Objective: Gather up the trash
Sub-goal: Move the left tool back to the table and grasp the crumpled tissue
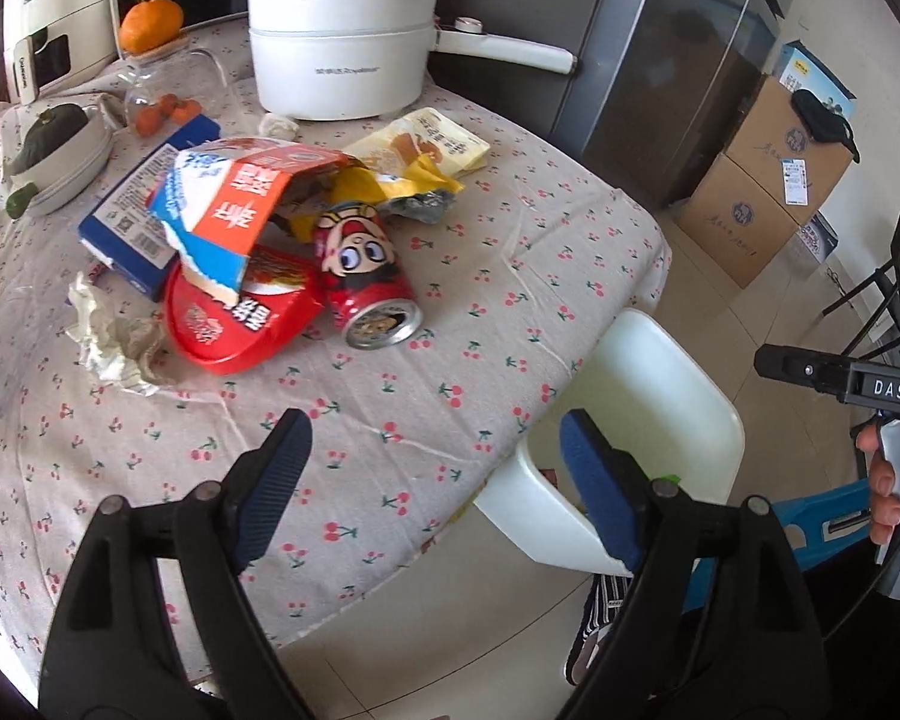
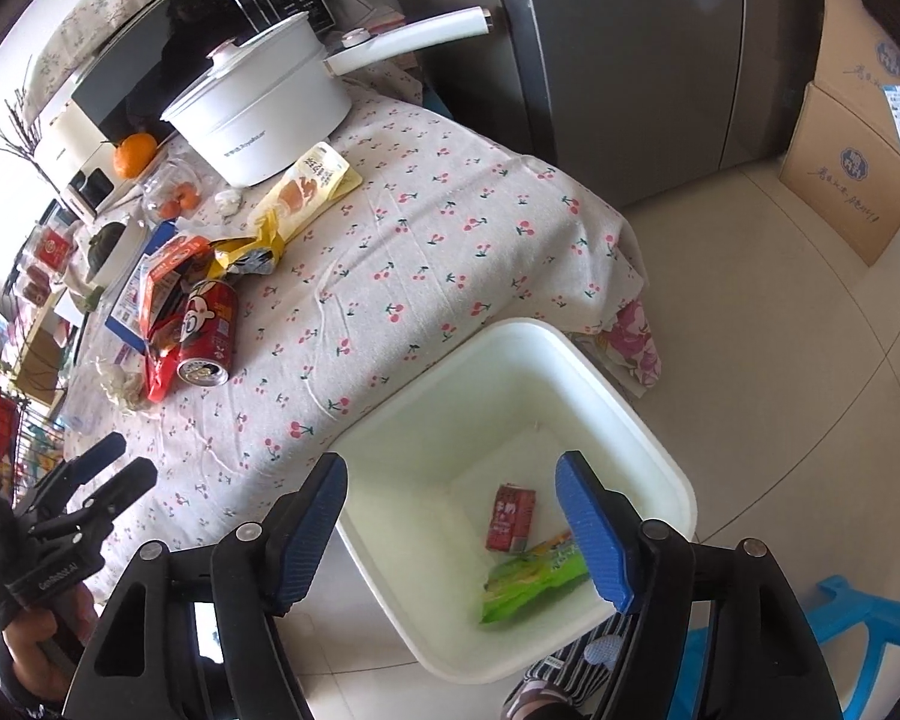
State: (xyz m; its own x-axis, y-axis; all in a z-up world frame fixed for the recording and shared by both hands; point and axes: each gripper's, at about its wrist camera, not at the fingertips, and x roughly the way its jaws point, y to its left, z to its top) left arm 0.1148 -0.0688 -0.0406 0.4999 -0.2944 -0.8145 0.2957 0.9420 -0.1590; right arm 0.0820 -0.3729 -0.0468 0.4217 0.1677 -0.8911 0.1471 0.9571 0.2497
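A white bin (image 2: 648, 426) stands on the floor at the table's edge; it holds a small red carton (image 2: 510, 517) and a green wrapper (image 2: 531, 582). My right gripper (image 2: 450, 531) is open and empty above the bin. On the table lies a trash pile: a red can (image 1: 363, 279) on its side, a torn red-and-blue box (image 1: 228, 204), a red lid (image 1: 234, 324), a yellow wrapper (image 1: 420, 147) and crumpled tissue (image 1: 117, 348). My left gripper (image 1: 435, 480) is open and empty over the table's near edge, short of the can. The bin also shows in the left wrist view (image 1: 660, 372).
A white pot (image 1: 342, 42) with a long handle stands at the table's back. An orange (image 1: 150, 24), a glass jar (image 1: 162, 90), a blue box (image 1: 132, 210) and a bowl (image 1: 60, 162) sit at the left. Cardboard boxes (image 1: 768, 180) and a fridge (image 1: 660, 60) stand beyond.
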